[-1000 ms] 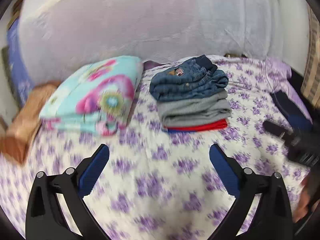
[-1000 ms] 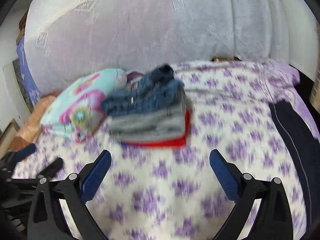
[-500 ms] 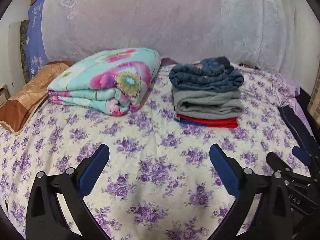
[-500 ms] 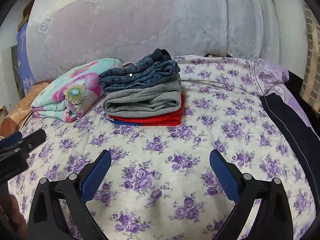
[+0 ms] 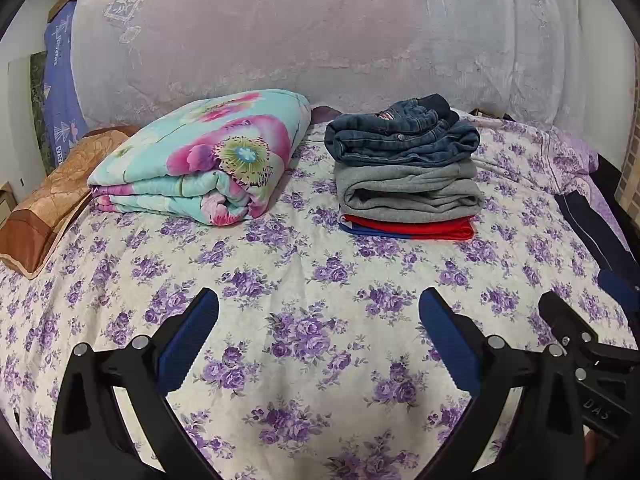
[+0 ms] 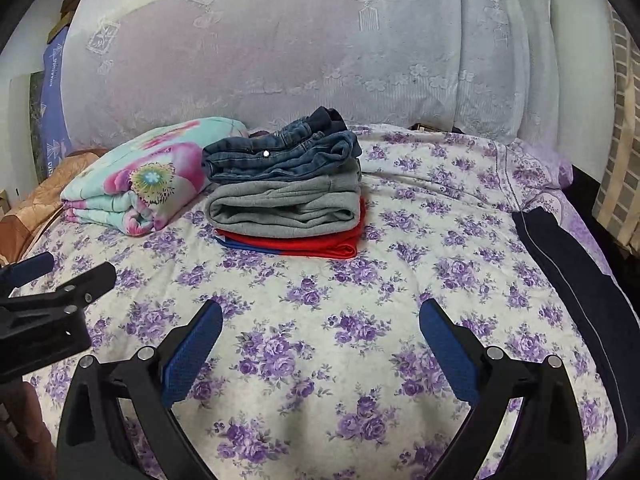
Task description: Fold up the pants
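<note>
Bedsheet (image 5: 304, 280): cream, purple floral print. Blanket (image 5: 208, 160): turquoise, pink flowers. Stack: blue jeans (image 5: 400, 140), grey pants (image 5: 408, 196), red-and-blue garment (image 5: 408, 230). Navy pants (image 6: 572, 280). Fingers (image 5: 188, 344): black, blue pads. Pillow (image 5: 52, 200): orange-brown.

The left gripper (image 5: 319, 312) is showing two black plastic arms shaped like open triangles. Each finger (image 5: 188, 344) is wearing a blue ribbed pad on its inner side. Small round silver screws are shining on the black arms at about 8 and 4 o'clock. The right gripper (image 6: 321, 320) is looking just the same: black frame, blue pads, silver screws. At 4 o'clock in the left view, white letters are showing on its black body. A bit of skin is peeking in at 8 o'clock in the right view.
</note>
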`<state>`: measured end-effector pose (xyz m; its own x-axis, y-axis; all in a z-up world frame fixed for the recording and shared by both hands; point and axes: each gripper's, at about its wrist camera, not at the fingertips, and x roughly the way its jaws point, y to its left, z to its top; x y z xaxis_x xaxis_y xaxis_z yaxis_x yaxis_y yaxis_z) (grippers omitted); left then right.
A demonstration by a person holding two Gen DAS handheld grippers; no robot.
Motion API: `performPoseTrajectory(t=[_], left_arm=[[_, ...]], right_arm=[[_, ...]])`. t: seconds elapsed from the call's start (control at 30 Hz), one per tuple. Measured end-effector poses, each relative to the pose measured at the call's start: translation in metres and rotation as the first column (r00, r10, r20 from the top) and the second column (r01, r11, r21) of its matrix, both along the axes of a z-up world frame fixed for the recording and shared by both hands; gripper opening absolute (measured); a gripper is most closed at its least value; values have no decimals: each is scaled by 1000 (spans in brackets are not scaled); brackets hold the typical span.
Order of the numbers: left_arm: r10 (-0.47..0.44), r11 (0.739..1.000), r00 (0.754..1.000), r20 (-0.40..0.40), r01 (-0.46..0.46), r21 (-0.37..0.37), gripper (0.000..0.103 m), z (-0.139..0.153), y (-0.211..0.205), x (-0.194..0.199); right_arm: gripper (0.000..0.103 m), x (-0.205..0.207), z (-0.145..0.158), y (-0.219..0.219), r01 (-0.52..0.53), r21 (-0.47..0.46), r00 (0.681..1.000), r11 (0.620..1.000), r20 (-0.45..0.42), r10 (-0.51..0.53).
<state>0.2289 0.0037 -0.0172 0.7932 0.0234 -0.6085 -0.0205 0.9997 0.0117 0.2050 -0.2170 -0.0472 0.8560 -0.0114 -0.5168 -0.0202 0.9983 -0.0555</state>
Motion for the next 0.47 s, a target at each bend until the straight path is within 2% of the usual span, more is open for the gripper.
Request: performPoseTrajectory(t=[0.47], left_arm=[[17, 1000, 1000, -16, -17, -23, 98, -1, 3, 1]], right_arm=[[99, -2, 1, 0, 3, 10, 1000, 1000, -2, -3]])
